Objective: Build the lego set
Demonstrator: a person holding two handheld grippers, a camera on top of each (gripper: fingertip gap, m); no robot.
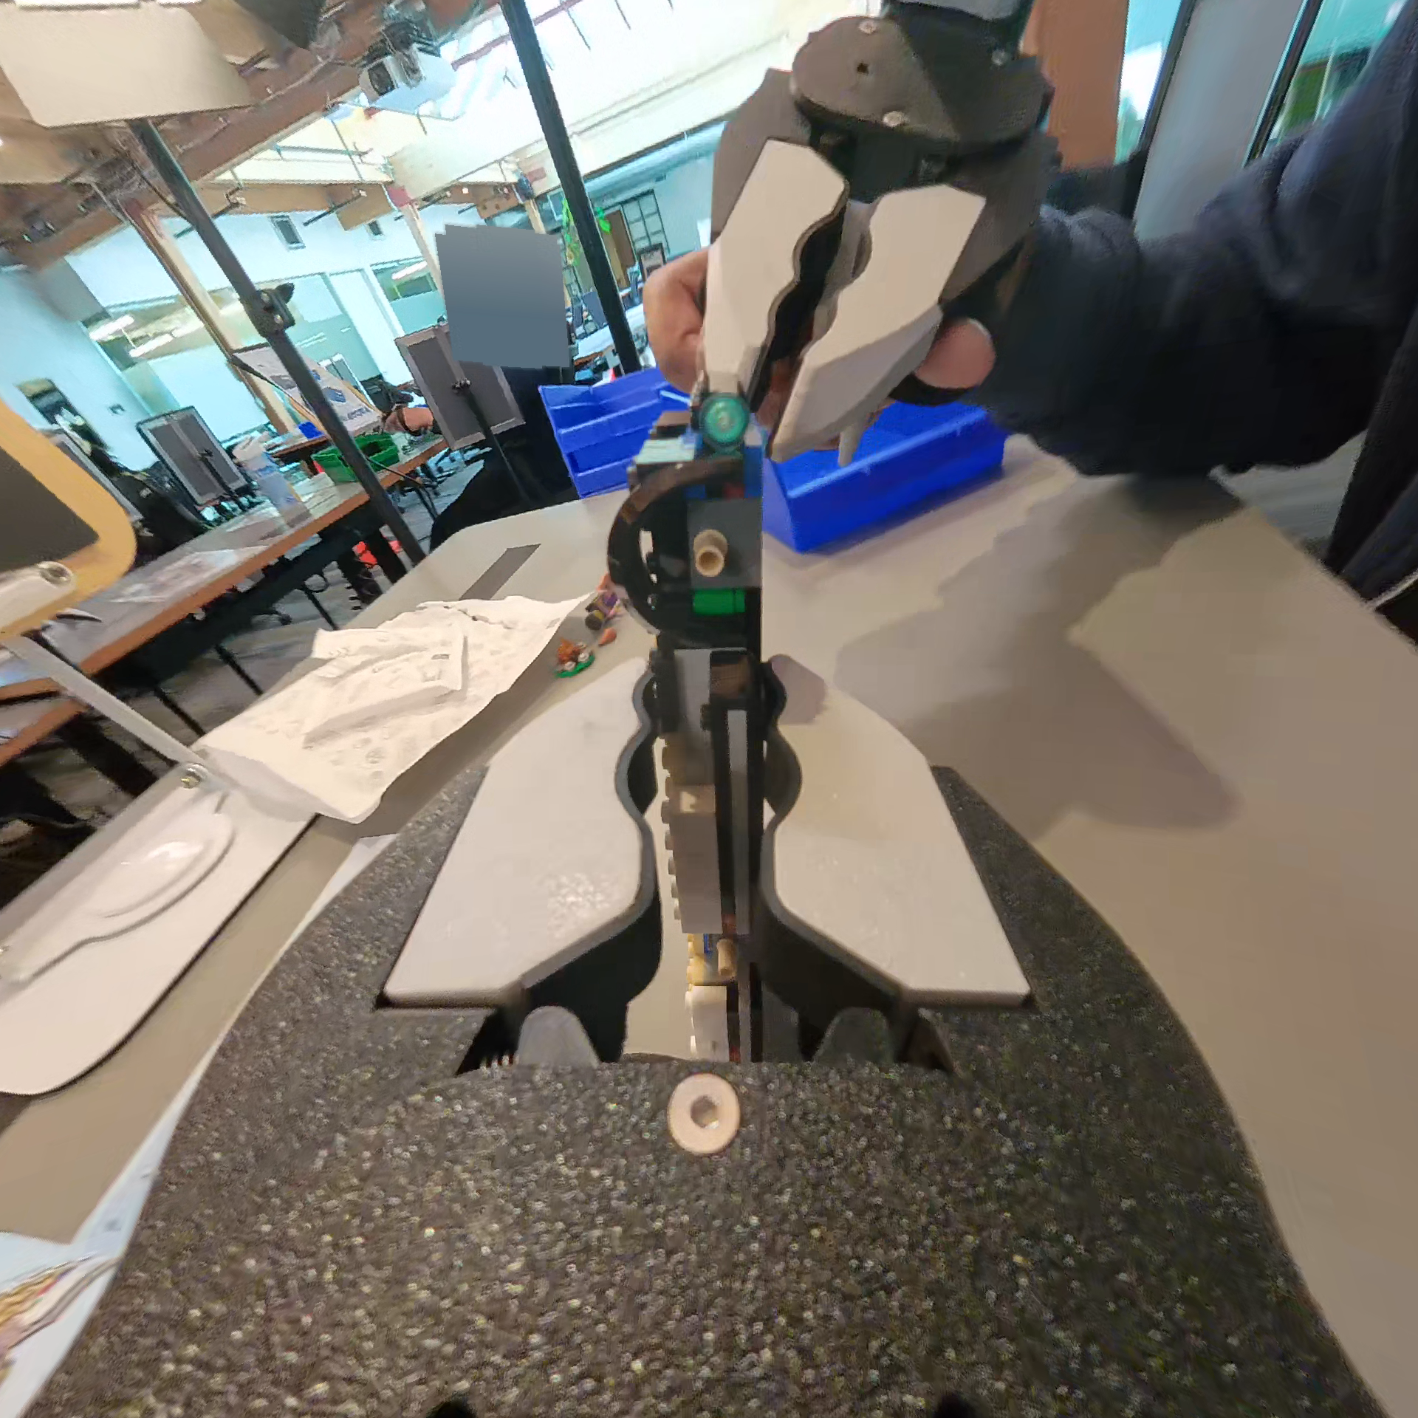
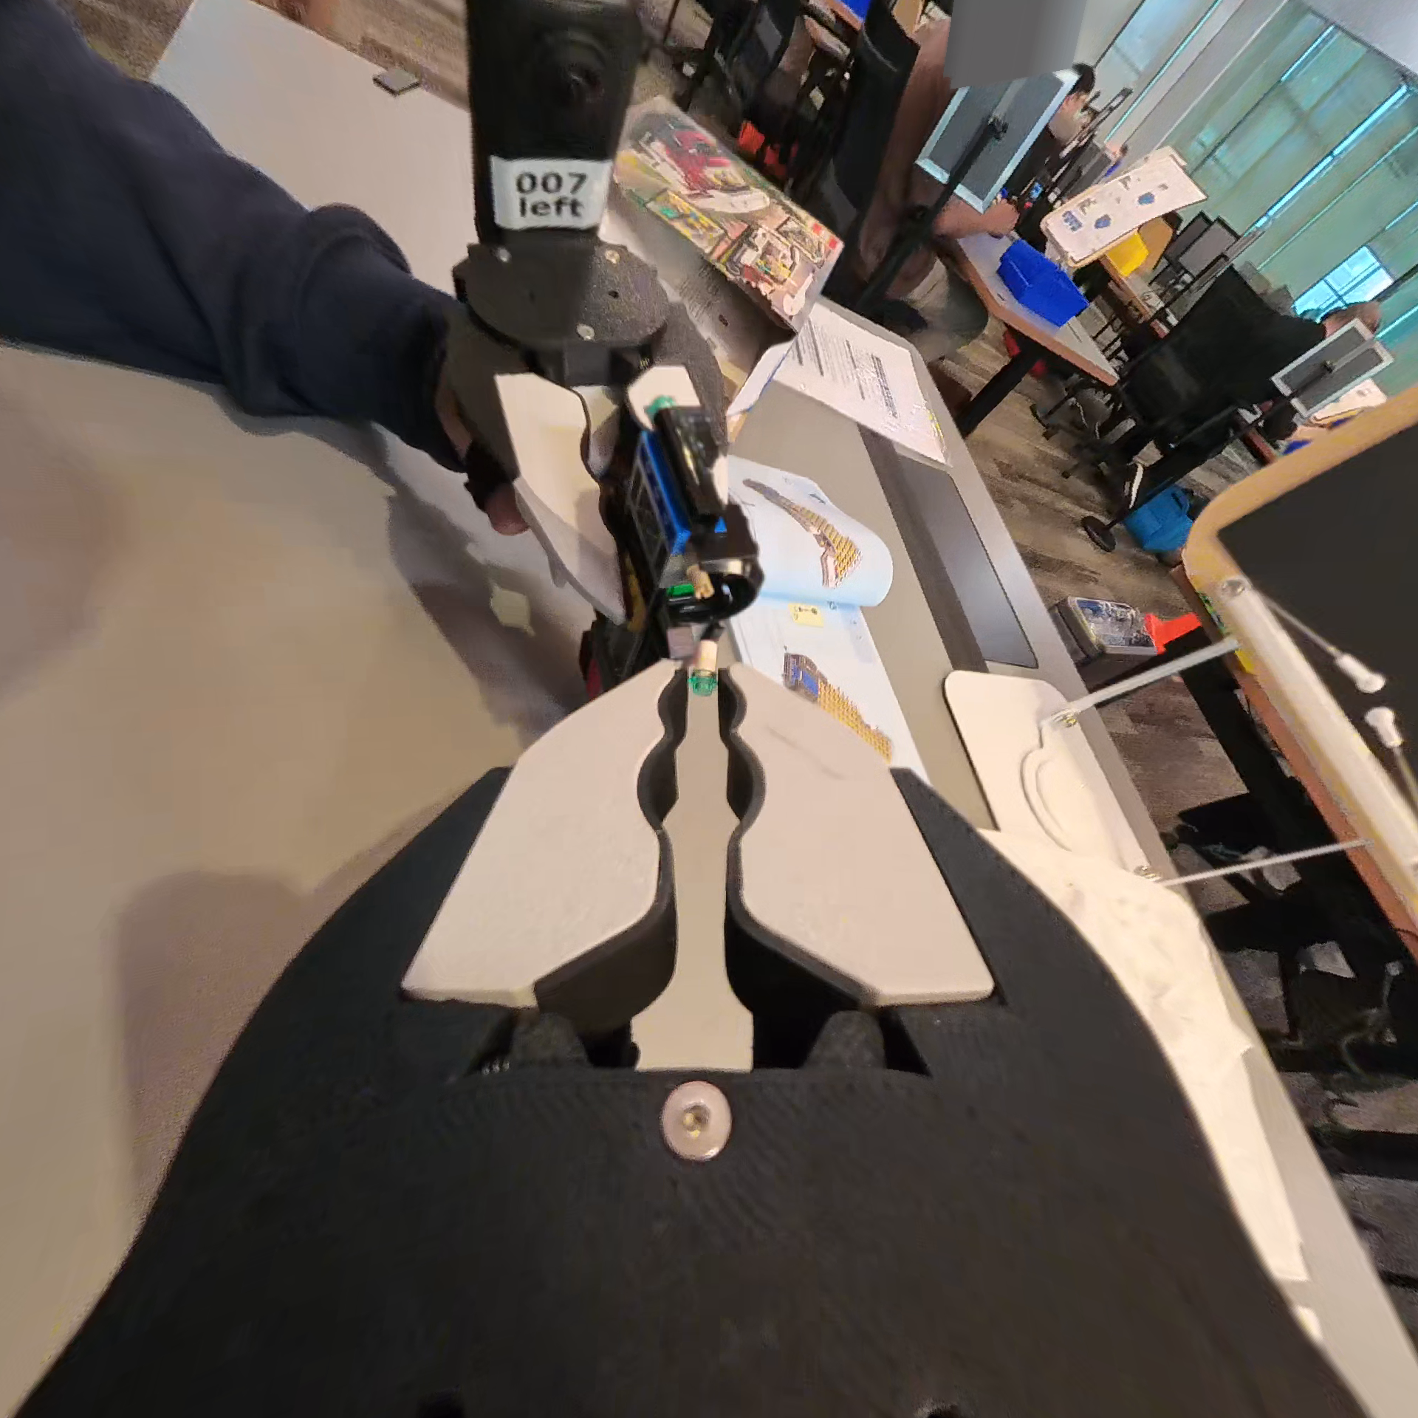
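My left gripper (image 1: 710, 675) is shut on a long dark brick assembly (image 1: 710, 552) with black, grey, blue and green parts and a tan peg, and holds it up above the grey table (image 1: 1036, 690). The assembly also shows in the right wrist view (image 2: 667, 499), gripped between the left gripper's pale fingers (image 2: 552, 476). My right gripper (image 2: 700, 679) is shut on a small clear green round piece (image 2: 700, 683) at its fingertips. The piece sits at the assembly's far end, against a small white peg (image 2: 704, 657). The left wrist view shows the same piece (image 1: 722, 417) at the right gripper's tips.
Blue bins (image 1: 882, 476) stand at the table's far side. A white printed sheet (image 1: 399, 690) and small brick figures (image 1: 575, 656) lie to the left. An open instruction booklet (image 2: 821, 552), a picture box (image 2: 729, 207) and a white stand base (image 2: 1036, 767) lie on the right. Spacing between my two grippers at the tips: around 6 cm.
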